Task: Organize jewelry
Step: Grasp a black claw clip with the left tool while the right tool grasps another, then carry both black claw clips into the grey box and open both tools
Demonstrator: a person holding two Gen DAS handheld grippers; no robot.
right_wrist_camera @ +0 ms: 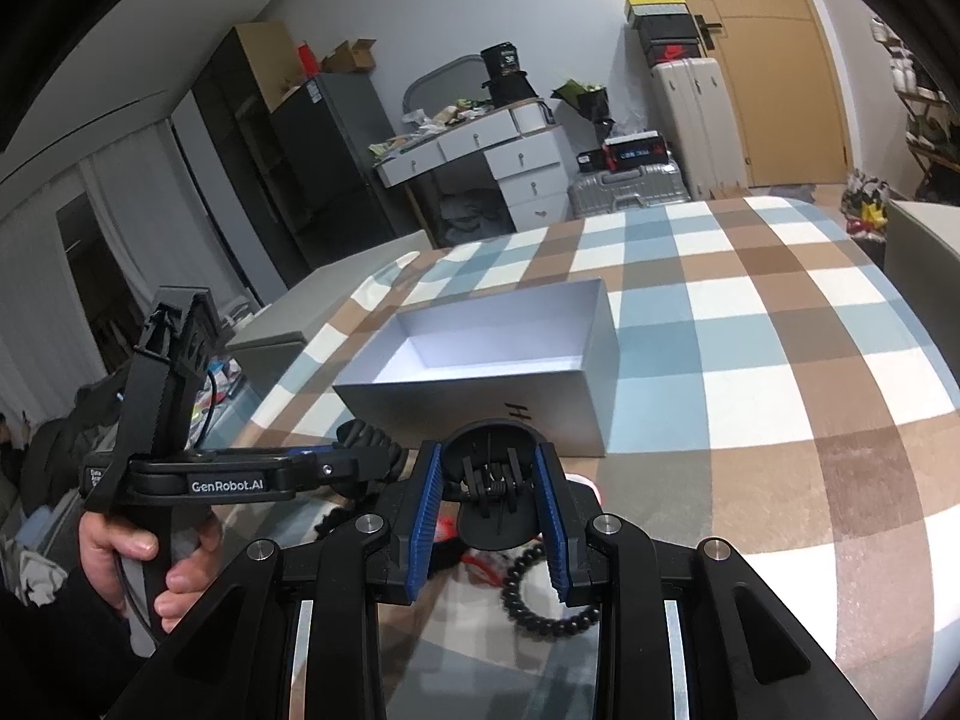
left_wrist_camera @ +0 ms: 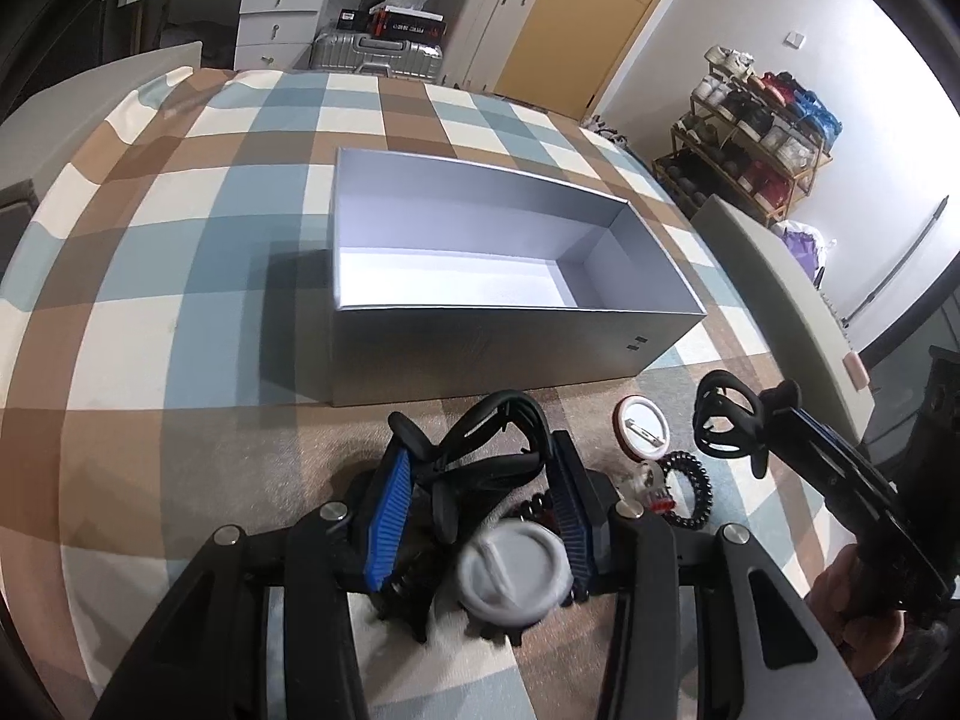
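An open grey box [left_wrist_camera: 480, 348] [right_wrist_camera: 480, 402] stands on the checked tablecloth, and nothing shows inside it. Just in front of it, my left gripper [left_wrist_camera: 480, 441] is shut on a black hair claw [left_wrist_camera: 498, 414], its blue pads pressing both sides. To the right, my right gripper [left_wrist_camera: 774, 408] [right_wrist_camera: 491, 450] holds a second black hair claw [left_wrist_camera: 726, 420] [right_wrist_camera: 489, 483] above the cloth. A round red-rimmed badge [left_wrist_camera: 641, 426], a black bead bracelet [left_wrist_camera: 693, 492] [right_wrist_camera: 540, 606], a small clear-and-red piece [left_wrist_camera: 651, 486] and a grey round disc [left_wrist_camera: 513, 576] lie on the cloth near the grippers.
The left gripper [right_wrist_camera: 360, 456] and the hand [right_wrist_camera: 120, 546] holding it fill the left of the right wrist view. A grey chair back [left_wrist_camera: 780, 276] stands at the table's right edge. Beyond the box, checked cloth [left_wrist_camera: 240, 180] reaches the far edge.
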